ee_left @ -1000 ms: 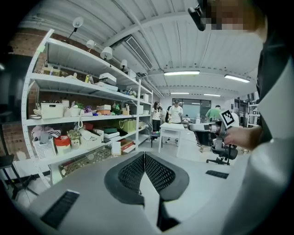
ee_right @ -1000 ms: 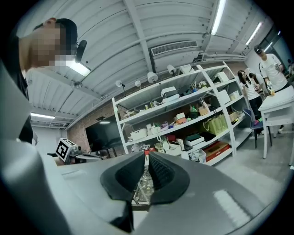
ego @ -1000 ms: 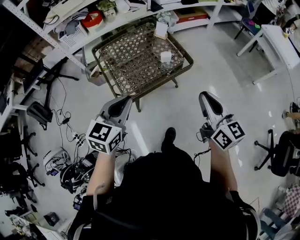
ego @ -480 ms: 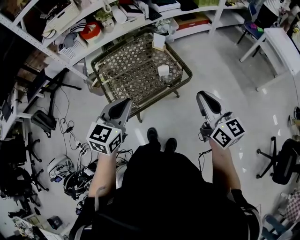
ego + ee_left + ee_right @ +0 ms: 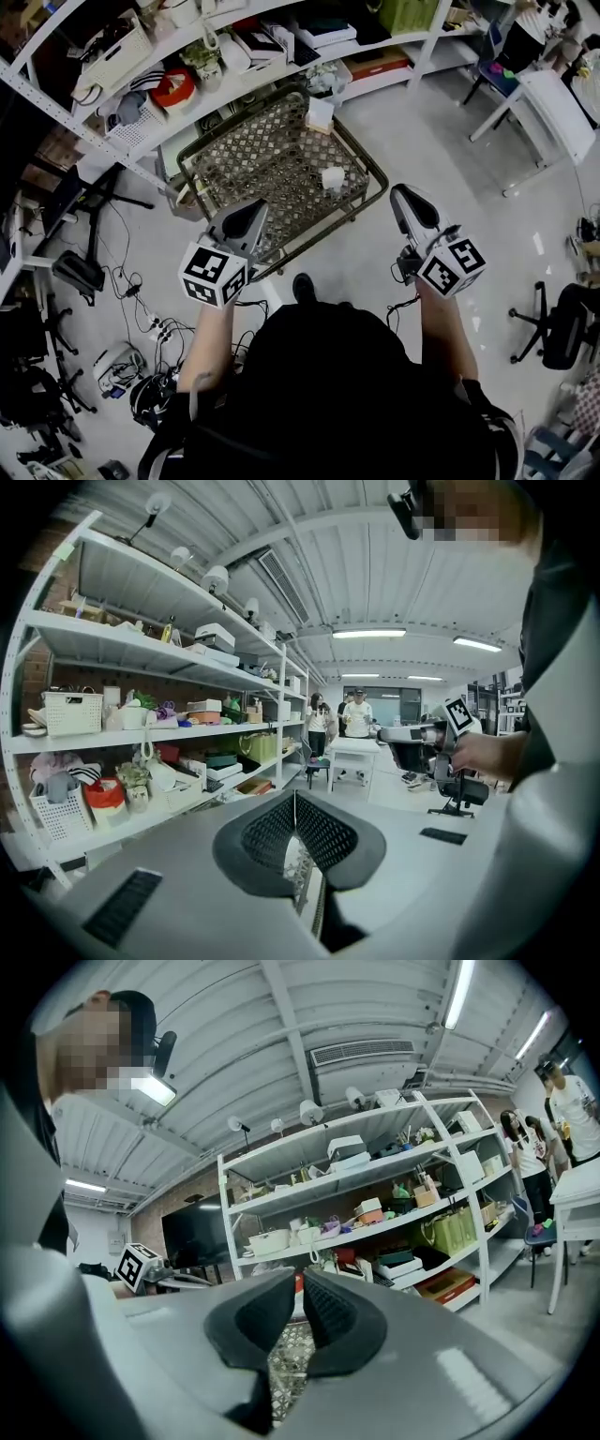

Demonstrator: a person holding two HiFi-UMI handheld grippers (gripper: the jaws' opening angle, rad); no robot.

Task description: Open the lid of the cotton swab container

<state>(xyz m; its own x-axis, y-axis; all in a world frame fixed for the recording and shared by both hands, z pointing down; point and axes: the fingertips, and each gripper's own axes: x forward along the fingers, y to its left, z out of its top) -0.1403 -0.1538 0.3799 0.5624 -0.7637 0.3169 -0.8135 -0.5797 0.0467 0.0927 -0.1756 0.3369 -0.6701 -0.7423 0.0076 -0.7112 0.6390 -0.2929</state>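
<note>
White cotton swab container (image 5: 332,178) sits on the woven-lattice table (image 5: 253,159), toward its right side, well apart from both grippers. The left gripper (image 5: 249,212) is held by the table's near edge, jaws pressed together and empty. The right gripper (image 5: 406,195) is held over the floor beside the table, jaws a narrow slit apart with nothing between them.

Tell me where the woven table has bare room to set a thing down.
The table's left half and middle are bare, left of the white container and on the near side of the box at the far edge. The shelf behind it is crowded, and cables clutter the floor to its left.
</note>
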